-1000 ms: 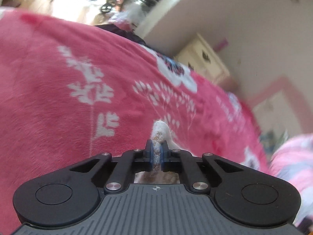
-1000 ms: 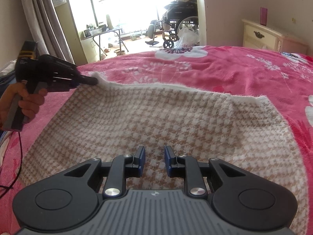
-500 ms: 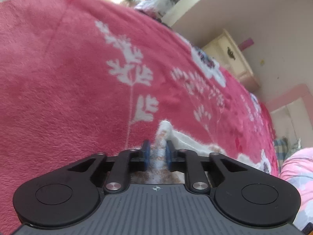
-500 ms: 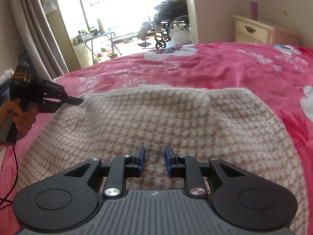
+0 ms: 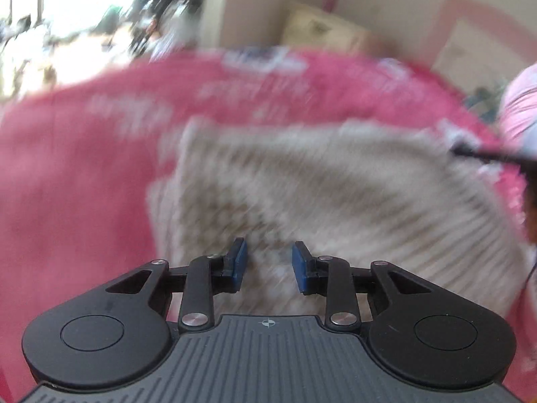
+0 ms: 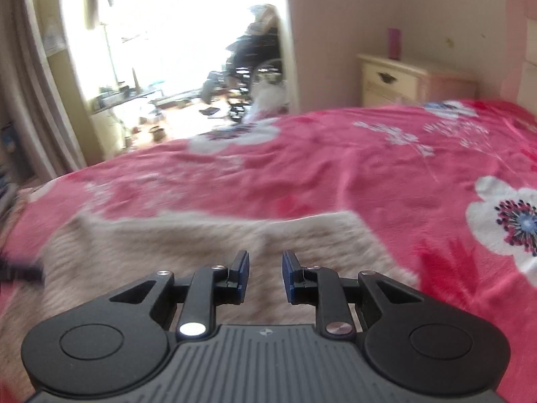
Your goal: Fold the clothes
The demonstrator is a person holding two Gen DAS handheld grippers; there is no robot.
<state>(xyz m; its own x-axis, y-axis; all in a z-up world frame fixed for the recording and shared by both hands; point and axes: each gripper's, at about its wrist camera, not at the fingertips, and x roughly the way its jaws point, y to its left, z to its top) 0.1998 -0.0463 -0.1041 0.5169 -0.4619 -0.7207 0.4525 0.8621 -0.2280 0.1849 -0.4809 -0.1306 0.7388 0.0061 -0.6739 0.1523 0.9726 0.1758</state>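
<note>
A beige and white houndstooth cloth (image 5: 335, 194) lies flat on the pink flowered blanket (image 5: 67, 174). In the blurred left wrist view my left gripper (image 5: 269, 262) hovers open over the cloth's near part, nothing between its blue pads. The right gripper's tip (image 5: 470, 152) shows as a dark bar at the cloth's far right corner. In the right wrist view the cloth (image 6: 201, 245) spreads below my right gripper (image 6: 265, 270), which is open and empty. The left gripper (image 6: 20, 270) appears as a dark blur at the left edge.
The blanket (image 6: 369, 174) covers the bed with white flowers. A cream nightstand (image 6: 402, 80) stands against the far wall with a pink cup (image 6: 394, 43) on it. A wheelchair (image 6: 251, 67) sits in the bright doorway. A pink bundle (image 5: 520, 107) lies at the right.
My left gripper has let go of the cloth's corner, opened and pulled back. The cloth now lies flat. The right gripper has risen and turned a little right, still open.
</note>
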